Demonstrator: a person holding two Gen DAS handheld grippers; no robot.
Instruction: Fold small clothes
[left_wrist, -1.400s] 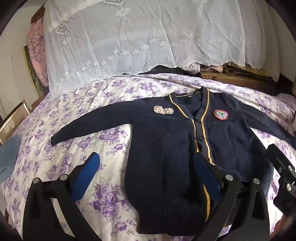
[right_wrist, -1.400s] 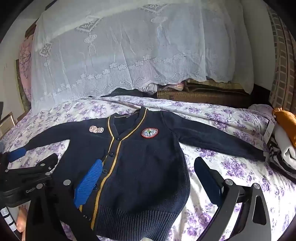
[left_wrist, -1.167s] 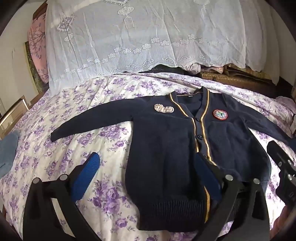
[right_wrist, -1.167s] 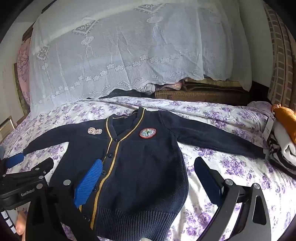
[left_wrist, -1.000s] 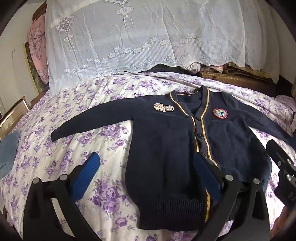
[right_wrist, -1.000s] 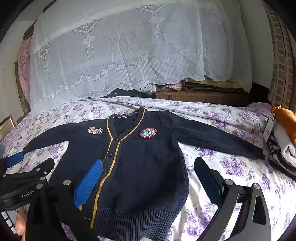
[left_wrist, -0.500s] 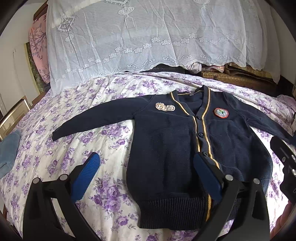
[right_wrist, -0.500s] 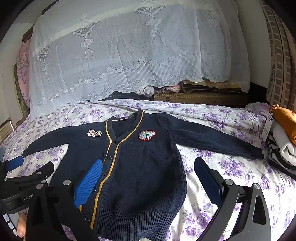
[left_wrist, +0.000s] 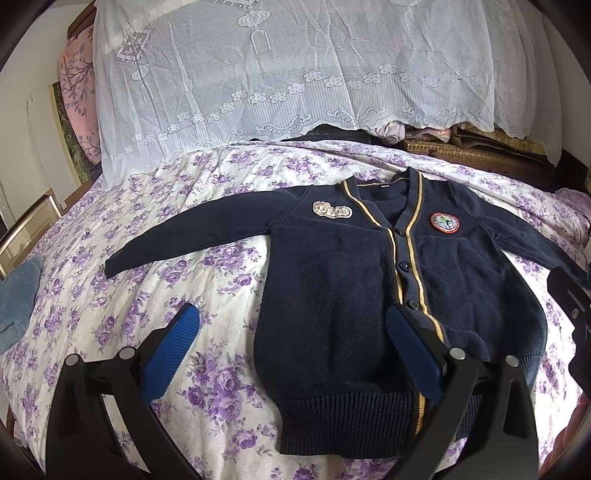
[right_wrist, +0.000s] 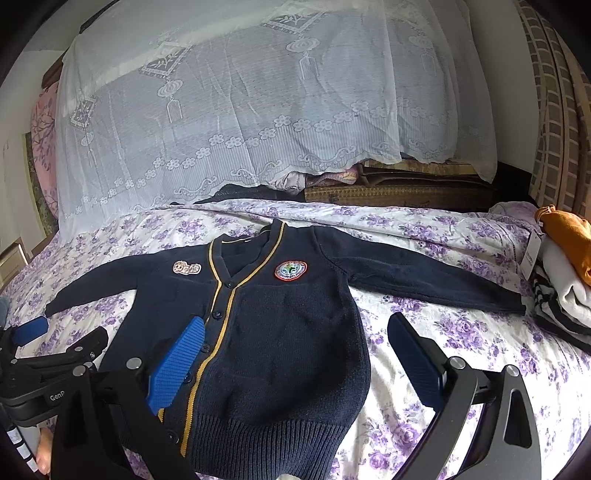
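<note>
A small navy cardigan (left_wrist: 332, 280) with yellow trim and two chest badges lies flat, face up, on the floral bedsheet (left_wrist: 110, 295), both sleeves spread out sideways. It also shows in the right wrist view (right_wrist: 280, 332). My left gripper (left_wrist: 291, 343) is open and empty, held above the cardigan's lower left part. My right gripper (right_wrist: 295, 350) is open and empty, above the cardigan's lower right part. The left gripper's body (right_wrist: 48, 365) shows at the left edge of the right wrist view.
A white lace cover (left_wrist: 295, 74) drapes the bedding at the back. A stack of folded clothes (right_wrist: 565, 280) lies at the bed's right edge. A blue-grey cloth (left_wrist: 18, 295) lies at the left edge. A woven mat (right_wrist: 388, 192) sits behind the bed.
Both grippers have risen and drawn back slightly, so the cardigan sits a little lower in both views. The cardigan has not moved. Both grippers stay open.
</note>
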